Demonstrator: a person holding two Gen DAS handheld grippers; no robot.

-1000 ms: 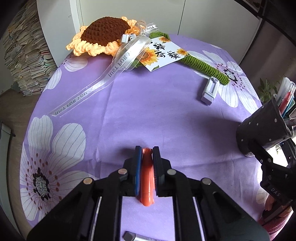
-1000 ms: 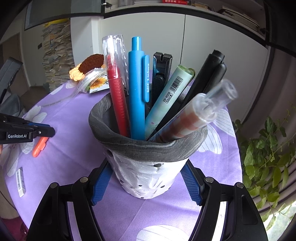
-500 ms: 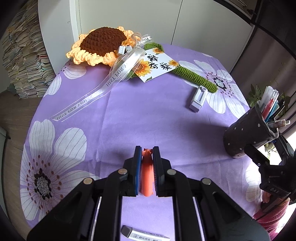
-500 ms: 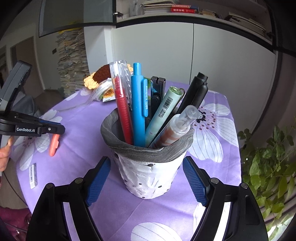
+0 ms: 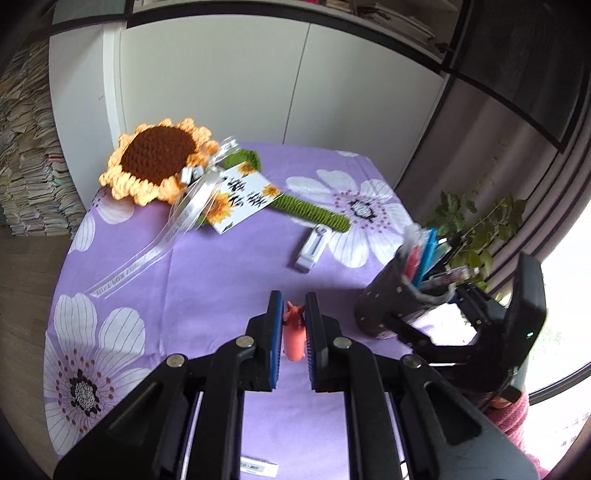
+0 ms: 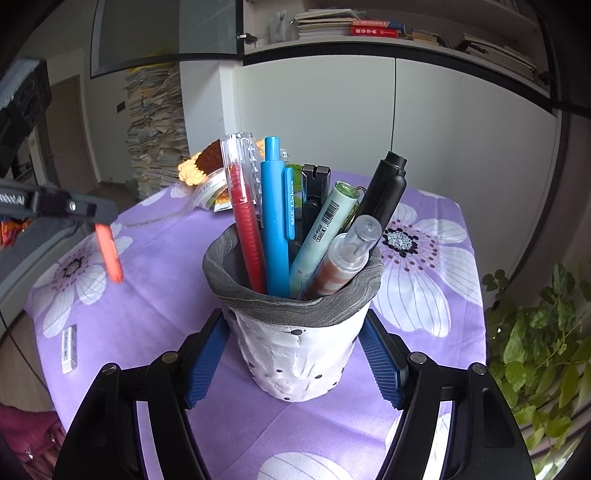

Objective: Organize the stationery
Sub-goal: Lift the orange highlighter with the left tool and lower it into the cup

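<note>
Two grippers share the job. The left gripper (image 5: 291,328), low in its frame, is clamped on a slim orange pen (image 6: 109,254), lifted clear of the purple flowered tablecloth (image 5: 207,266). The right gripper (image 6: 293,354) squeezes a grey-rimmed speckled white pen cup (image 6: 295,354) at centre, likely steadying it to receive the pen.

White cabinet doors (image 6: 321,122) fill the upper middle of the frame. A shelf with books (image 6: 369,29) runs above them. Stacked papers (image 6: 155,122) rise at the left, a green plant (image 6: 535,350) stands lower right. Bright window light (image 5: 565,280) comes from the right edge.
</note>
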